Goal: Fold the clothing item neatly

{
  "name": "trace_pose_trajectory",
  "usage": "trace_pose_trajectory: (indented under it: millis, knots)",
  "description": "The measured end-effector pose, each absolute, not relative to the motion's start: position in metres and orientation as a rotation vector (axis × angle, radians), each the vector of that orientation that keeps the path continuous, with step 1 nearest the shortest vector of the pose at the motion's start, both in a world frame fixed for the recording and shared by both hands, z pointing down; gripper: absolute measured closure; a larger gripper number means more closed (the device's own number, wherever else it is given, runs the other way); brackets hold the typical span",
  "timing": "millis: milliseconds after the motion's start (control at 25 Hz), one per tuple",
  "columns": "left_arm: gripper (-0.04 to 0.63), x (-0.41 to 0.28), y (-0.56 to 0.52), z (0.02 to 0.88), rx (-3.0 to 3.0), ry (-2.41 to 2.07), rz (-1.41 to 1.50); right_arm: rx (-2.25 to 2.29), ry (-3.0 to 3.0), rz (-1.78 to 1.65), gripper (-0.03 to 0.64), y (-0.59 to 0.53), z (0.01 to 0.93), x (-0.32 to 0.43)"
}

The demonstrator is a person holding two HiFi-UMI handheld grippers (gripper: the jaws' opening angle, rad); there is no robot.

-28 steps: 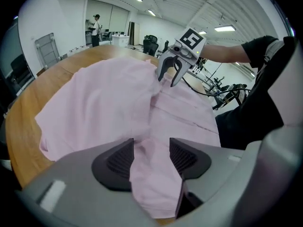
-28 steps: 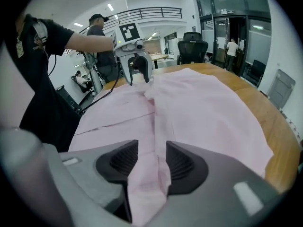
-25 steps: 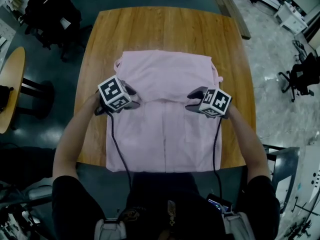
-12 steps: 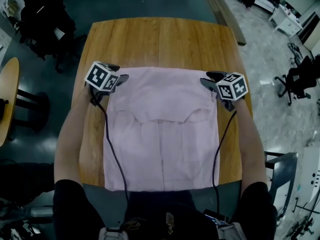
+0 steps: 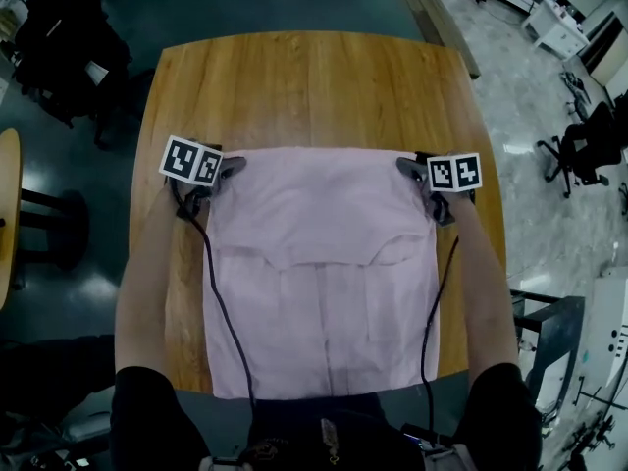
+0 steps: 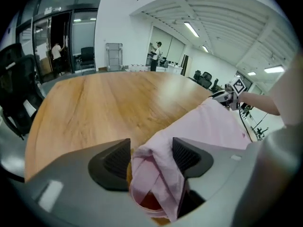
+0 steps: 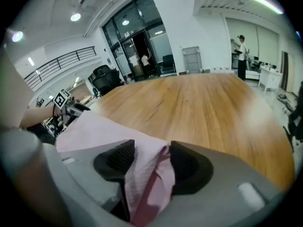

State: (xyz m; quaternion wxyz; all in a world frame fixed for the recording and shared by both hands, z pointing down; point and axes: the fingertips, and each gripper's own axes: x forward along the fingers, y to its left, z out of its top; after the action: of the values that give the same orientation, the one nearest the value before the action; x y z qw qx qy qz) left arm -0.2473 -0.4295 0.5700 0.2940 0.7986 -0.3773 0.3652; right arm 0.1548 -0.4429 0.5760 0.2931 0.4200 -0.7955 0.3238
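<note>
A pale pink shirt (image 5: 324, 263) lies flat on the wooden table (image 5: 314, 77), its upper part folded over, its hem hanging off the near edge. My left gripper (image 5: 234, 168) is at the shirt's far left corner and my right gripper (image 5: 404, 168) at the far right corner. In the left gripper view the bunched corner (image 6: 156, 174) sits loosely between the left gripper's (image 6: 151, 157) jaws, which have just been opening. In the right gripper view a fold with a darker strip (image 7: 147, 178) lies between the right gripper's (image 7: 152, 162) jaws, which have likewise just been opening.
The table's bare wood stretches beyond the shirt's far edge. A round side table (image 5: 5, 214) stands at the left, dark chairs (image 5: 54, 37) at the upper left and an office chair (image 5: 584, 140) at the right. A metal frame (image 5: 549, 332) stands near my right arm.
Both grippers have moved from the middle of the shirt outward and away from me to its far corners. The folded part now lies spread flat.
</note>
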Motion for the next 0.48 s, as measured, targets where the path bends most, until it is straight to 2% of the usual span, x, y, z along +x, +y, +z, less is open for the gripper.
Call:
trace_pose_trajectory:
  millis: [40, 160, 280, 480]
  knots:
    - [0.323, -0.247, -0.427, 0.573, 2.117, -0.965, 0.965, 1.073, -2.100, 0.864, 0.398, -0.438, 0.580, 0.153]
    - [0.428, -0.249, -0.420, 0.578, 2.103, -0.908, 0.964, 0.995, -2.104, 0.853, 0.544, -0.434, 0.577, 0.150]
    - [0.493, -0.257, -0.428, 0.569, 2.118, -0.938, 0.944, 1.018, -2.138, 0.789, 0.557, -0.446, 0.564, 0.149]
    - [0.515, -0.259, -0.453, 0.552, 2.156, -1.041, 0.980, 1.096, -2.162, 0.699, 0.563, -0.471, 0.556, 0.149]
